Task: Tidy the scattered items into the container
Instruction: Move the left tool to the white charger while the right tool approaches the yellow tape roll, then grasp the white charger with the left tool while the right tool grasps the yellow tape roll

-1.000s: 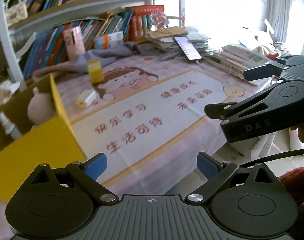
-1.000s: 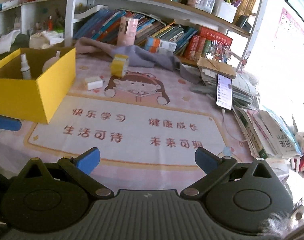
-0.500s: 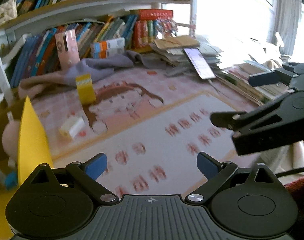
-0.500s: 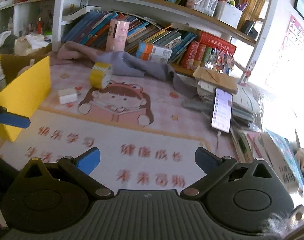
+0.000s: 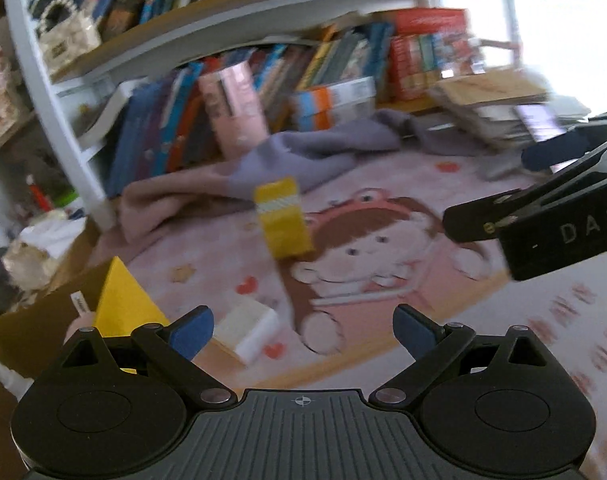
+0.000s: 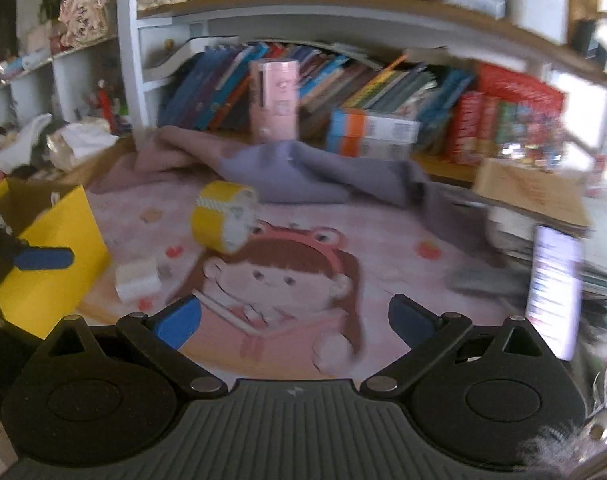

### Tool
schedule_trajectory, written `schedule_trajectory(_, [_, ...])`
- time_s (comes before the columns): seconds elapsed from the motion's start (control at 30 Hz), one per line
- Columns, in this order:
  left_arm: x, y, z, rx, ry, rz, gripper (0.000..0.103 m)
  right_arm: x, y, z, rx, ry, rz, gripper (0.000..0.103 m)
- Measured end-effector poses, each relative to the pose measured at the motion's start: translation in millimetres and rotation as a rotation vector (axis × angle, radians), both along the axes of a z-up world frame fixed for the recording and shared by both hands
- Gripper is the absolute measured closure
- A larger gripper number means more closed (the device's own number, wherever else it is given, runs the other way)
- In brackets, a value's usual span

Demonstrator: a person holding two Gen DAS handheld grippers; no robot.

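A yellow tape roll (image 6: 223, 217) stands on its edge on the pink cartoon mat, also seen as the yellow roll (image 5: 283, 222) ahead of my left gripper. A small white block (image 5: 249, 327) lies just in front of my left gripper (image 5: 303, 330), which is open and empty; the same block (image 6: 138, 281) sits beside the yellow box (image 6: 51, 264). That box (image 5: 123, 306) holds a spray bottle and a round pale item. My right gripper (image 6: 295, 326) is open and empty above the mat. Its side shows at the right in the left wrist view.
A grey and pink cloth (image 6: 303, 172) lies bunched behind the tape. A pink tube box (image 6: 274, 98) stands before shelves of books. A phone (image 6: 553, 292) rests on stacked papers at the right. Clutter sits on the shelf left of the box.
Both grippers have moved forward and left toward the tape roll and white block. The yellow box has slid to the left edge of each view. Both stay open.
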State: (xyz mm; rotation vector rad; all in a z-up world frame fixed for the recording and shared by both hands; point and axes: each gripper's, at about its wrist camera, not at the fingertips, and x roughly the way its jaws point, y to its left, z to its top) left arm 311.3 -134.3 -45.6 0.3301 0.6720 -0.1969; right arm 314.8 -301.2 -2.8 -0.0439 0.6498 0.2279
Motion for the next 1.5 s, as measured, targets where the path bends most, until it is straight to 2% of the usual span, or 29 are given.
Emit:
schedule_trajectory(0.1, [24,-1,-13,0.01,0.038,0.08,0.005,36,10,-7,0.054,0.007,0.048,0.004])
schedule_trajectory(0.2, [41,-4,-33,0.089,0.073,0.131,0.005,66,25,-10,0.072,-0.026,0.089,0.004])
schedule_trajectory(0.27, [51,-5,-44,0.114,0.087,0.165,0.005,83,36,-10,0.079,-0.061,0.112,0.004])
schedule_trajectory(0.43, [72,4,-58,0.063,0.128,0.25,0.005,121,54,-20,0.126,-0.057,0.158,0.005])
schedule_trajectory(0.53, [80,10,-62,0.055,0.126,0.31,0.005,137,59,-30,0.168,-0.013,0.147,0.009])
schedule_trajectory(0.67, [87,13,-63,0.023,0.123,0.325,0.005,154,65,-42,0.241,0.068,0.152,0.015])
schedule_trajectory(0.87, [96,19,-65,-0.073,0.132,0.364,0.005,170,75,-50,0.287,0.095,0.17,0.021])
schedule_trajectory(0.93, [98,22,-66,-0.117,0.147,0.387,0.005,176,75,-54,0.289,0.108,0.163,0.026])
schedule_trajectory(1.0, [99,26,-67,-0.165,0.167,0.411,0.006,182,73,-58,0.281,0.126,0.157,0.046])
schedule_trajectory(1.03, [99,28,-68,-0.19,0.178,0.423,0.008,184,70,-60,0.278,0.14,0.157,0.051])
schedule_trajectory(1.07, [99,28,-67,-0.2,0.183,0.426,0.013,185,66,-61,0.285,0.153,0.162,0.055])
schedule_trajectory(1.1, [98,27,-66,-0.198,0.183,0.416,0.017,184,60,-61,0.299,0.161,0.166,0.063])
schedule_trajectory(1.13, [97,25,-64,-0.198,0.183,0.397,0.029,181,55,-59,0.302,0.161,0.171,0.066])
schedule_trajectory(1.17, [96,23,-62,-0.195,0.186,0.379,0.031,178,50,-57,0.289,0.158,0.176,0.066])
schedule_trajectory(1.4, [85,7,-57,-0.183,0.257,0.307,0.032,149,15,-47,0.237,0.149,0.166,0.066])
schedule_trajectory(1.5, [74,1,-53,-0.176,0.276,0.257,0.032,132,3,-45,0.255,0.164,0.177,0.067])
